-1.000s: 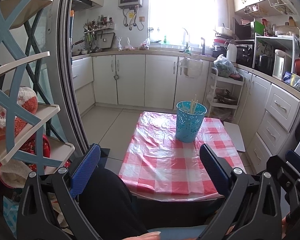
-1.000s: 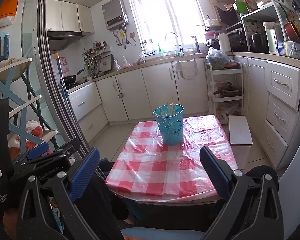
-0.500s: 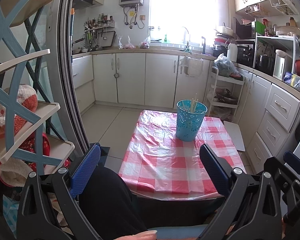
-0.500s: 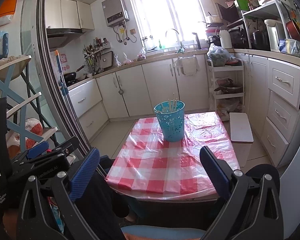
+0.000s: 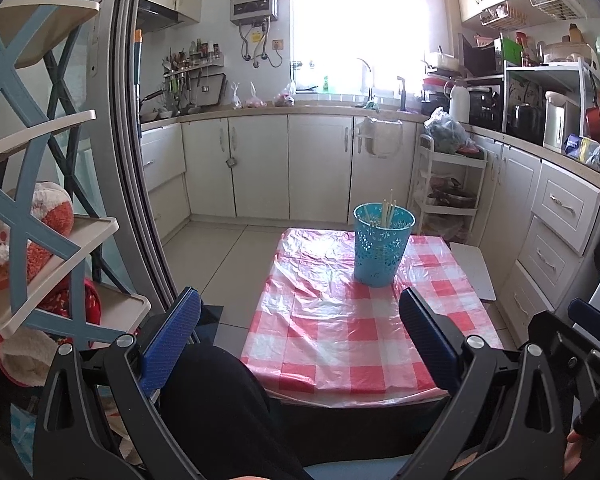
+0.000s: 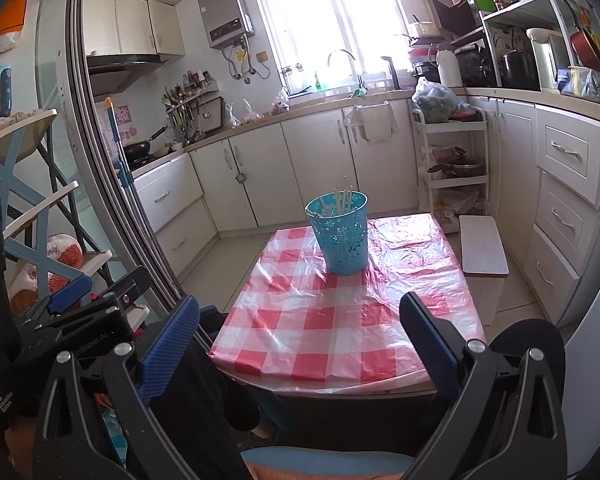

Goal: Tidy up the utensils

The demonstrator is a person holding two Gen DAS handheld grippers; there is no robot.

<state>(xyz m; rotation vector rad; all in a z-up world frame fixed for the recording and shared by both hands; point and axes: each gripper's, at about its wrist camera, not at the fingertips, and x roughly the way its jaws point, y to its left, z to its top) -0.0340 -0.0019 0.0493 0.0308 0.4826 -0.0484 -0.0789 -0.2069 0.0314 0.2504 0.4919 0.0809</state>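
Both views slightly raised since before; "enRobot.AI" on left gripper.

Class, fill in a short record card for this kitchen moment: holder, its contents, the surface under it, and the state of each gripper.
holder: blue perforated plastic cup, upright
contents: thin pale sticks, likely chopsticks
surface: table with red-and-white checked plastic cover
cup position: far half of the table
left gripper: jaws open, empty, short of the table
right gripper: jaws open, empty, at the near edge
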